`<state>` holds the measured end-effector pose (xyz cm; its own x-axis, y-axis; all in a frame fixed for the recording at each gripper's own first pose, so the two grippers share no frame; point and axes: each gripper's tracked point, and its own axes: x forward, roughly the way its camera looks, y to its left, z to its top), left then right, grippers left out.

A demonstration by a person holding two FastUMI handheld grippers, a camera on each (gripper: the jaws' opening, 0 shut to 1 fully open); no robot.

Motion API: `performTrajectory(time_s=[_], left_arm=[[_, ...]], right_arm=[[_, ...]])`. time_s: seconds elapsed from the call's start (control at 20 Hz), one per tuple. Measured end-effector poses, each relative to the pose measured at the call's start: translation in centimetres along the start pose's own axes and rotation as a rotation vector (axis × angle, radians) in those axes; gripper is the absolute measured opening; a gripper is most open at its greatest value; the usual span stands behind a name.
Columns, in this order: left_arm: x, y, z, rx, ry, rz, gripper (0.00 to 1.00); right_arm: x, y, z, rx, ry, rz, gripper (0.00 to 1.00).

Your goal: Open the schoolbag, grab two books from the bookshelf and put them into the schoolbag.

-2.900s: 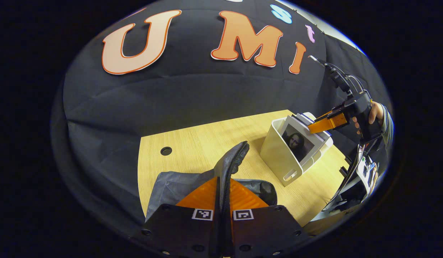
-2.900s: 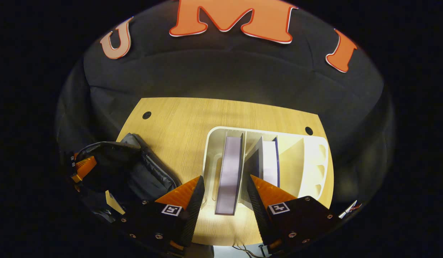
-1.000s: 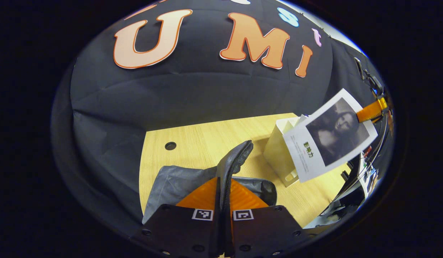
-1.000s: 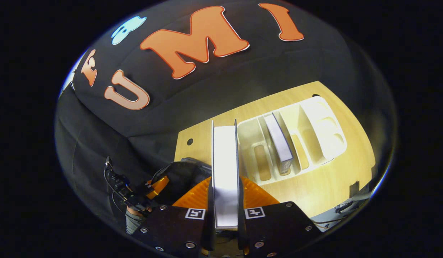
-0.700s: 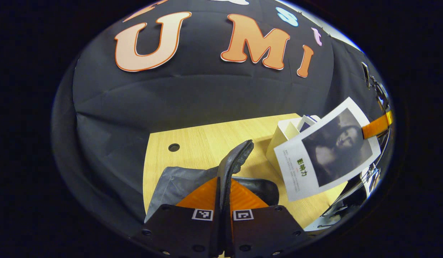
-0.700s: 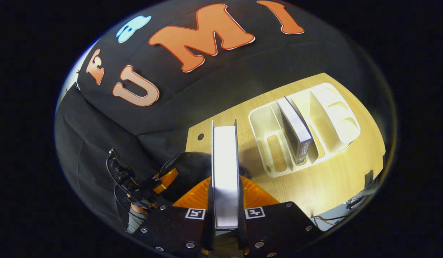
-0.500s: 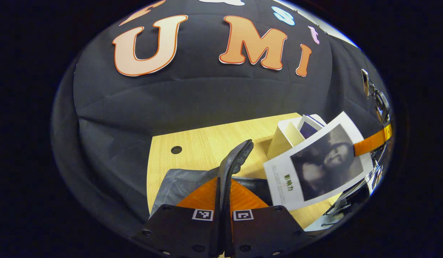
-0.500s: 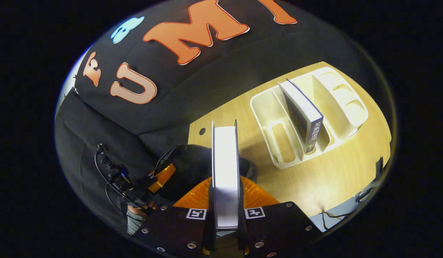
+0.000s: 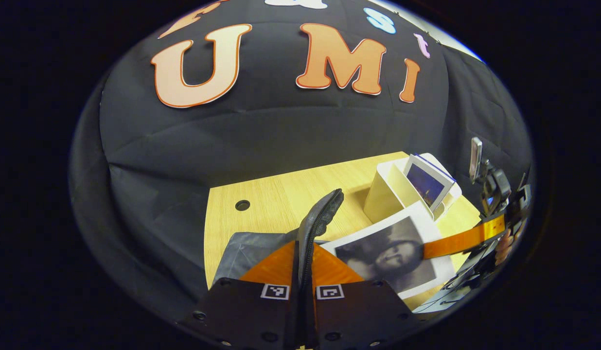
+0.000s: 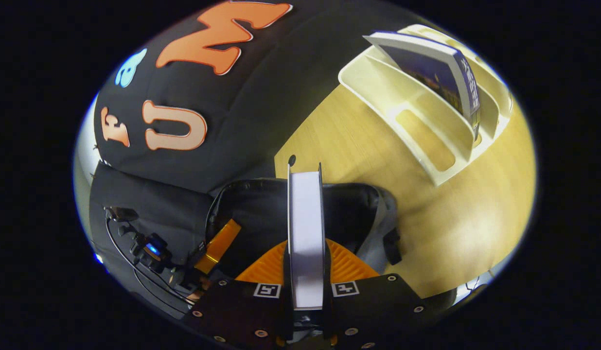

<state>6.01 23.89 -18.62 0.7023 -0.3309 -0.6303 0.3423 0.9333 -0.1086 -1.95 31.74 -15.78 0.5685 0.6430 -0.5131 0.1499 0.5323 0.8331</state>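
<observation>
The grey-black schoolbag (image 9: 242,248) lies on the wooden table, and my left gripper (image 9: 303,249) is shut on its zipper edge (image 9: 322,214), holding it up. My right gripper (image 10: 305,245) is shut on a book (image 10: 305,218), seen edge-on just above the schoolbag's dark open mouth (image 10: 261,214). In the left gripper view that book's portrait cover (image 9: 388,255) lies nearly flat, low beside the raised edge, with the right gripper (image 9: 458,239) behind it. A second book (image 9: 427,182) (image 10: 434,65) leans in the white bookshelf (image 9: 390,192) (image 10: 417,114).
The table (image 9: 276,194) has a cable hole (image 9: 242,205) near the back left. The left gripper (image 10: 218,245) and a hand with trailing cables (image 10: 140,245) sit at the bag's left side. The bookshelf stands on the far side of the bag.
The right gripper closed on the portrait book, lifted it out of the bookshelf and brought it down over the schoolbag's opening. The left gripper kept hold of the zipper edge.
</observation>
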Motion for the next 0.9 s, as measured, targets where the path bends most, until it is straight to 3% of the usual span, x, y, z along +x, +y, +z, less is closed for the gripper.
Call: performTrajectory(time_s=[0.2, 0.5, 0.8, 0.85, 0.9], left_arm=[[0.0, -0.5, 0.2, 0.002, -0.006, -0.012, 0.06], [-0.2, -1.3, 0.4, -0.021, -0.022, -0.028, 0.06], [-0.2, -1.5, 0.0, -0.04, -0.024, -0.028, 0.06], [-0.3, -1.2, 0.0, -0.038, -0.029, -0.019, 0.1], [-0.3, -1.2, 0.0, -0.039, -0.027, -0.017, 0.06]], right_arm=[[3.7, -0.8, -1.1, 0.083, 0.001, 0.032, 0.23], [9.0, -0.2, -2.6, 0.062, -0.024, 0.048, 0.23], [13.7, -0.1, -4.6, 0.002, 0.025, 0.05, 0.23], [13.8, 0.2, -4.9, 0.023, 0.056, 0.049, 0.25], [13.5, 0.6, -5.2, 0.041, 0.098, 0.049, 0.32]])
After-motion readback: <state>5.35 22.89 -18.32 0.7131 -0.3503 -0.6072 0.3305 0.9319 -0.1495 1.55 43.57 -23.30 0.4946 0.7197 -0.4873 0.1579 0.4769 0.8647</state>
